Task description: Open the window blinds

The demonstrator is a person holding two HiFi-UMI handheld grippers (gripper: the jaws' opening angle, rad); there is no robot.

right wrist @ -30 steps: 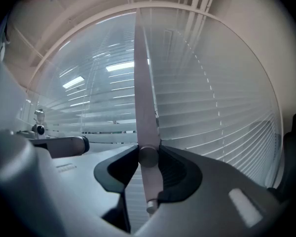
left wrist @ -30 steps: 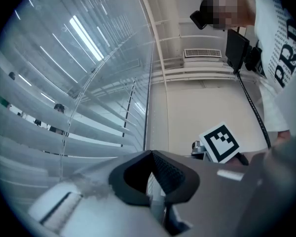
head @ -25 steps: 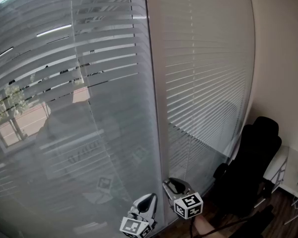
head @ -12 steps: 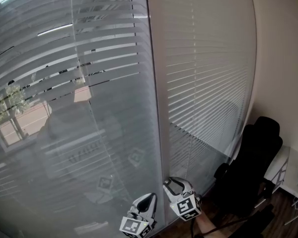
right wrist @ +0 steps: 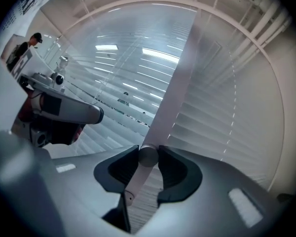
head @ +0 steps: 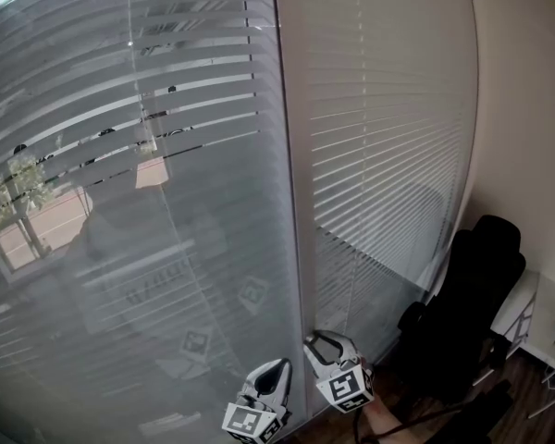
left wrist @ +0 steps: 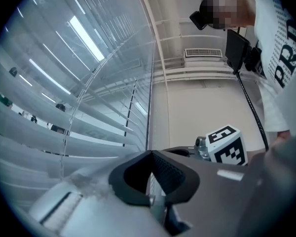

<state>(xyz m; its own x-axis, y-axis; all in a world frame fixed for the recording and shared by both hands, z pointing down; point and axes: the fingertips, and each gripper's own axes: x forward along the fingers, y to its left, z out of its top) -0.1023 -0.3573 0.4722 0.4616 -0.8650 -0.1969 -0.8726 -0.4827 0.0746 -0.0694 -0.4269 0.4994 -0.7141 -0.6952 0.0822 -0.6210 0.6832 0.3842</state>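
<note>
Looking at white window blinds behind glass, two panels filling the far side; left panel with slats tilted partway, bits of a leafy tree showing through the gaps; right panel nearly flat shut, just thin bright lines between slats; split down the middle by a pale upright frame post.

Low on that post, a small round knob; only visible from the right gripper view, hidden behind the tongs in the head view. Right gripper clamped on that knob, one dark pad touching each side; caught just after closing the jaws in a little, knob between them; pointed roughly level at the post.

Left gripper just beside it on the left, near the glass; tips pressed together, empty.

Marker cube of the right gripper poking into the left gripper view, with a person's white printed shirt up behind.

Further right, a black office chair near the blinds, in front of a plain wall.
</note>
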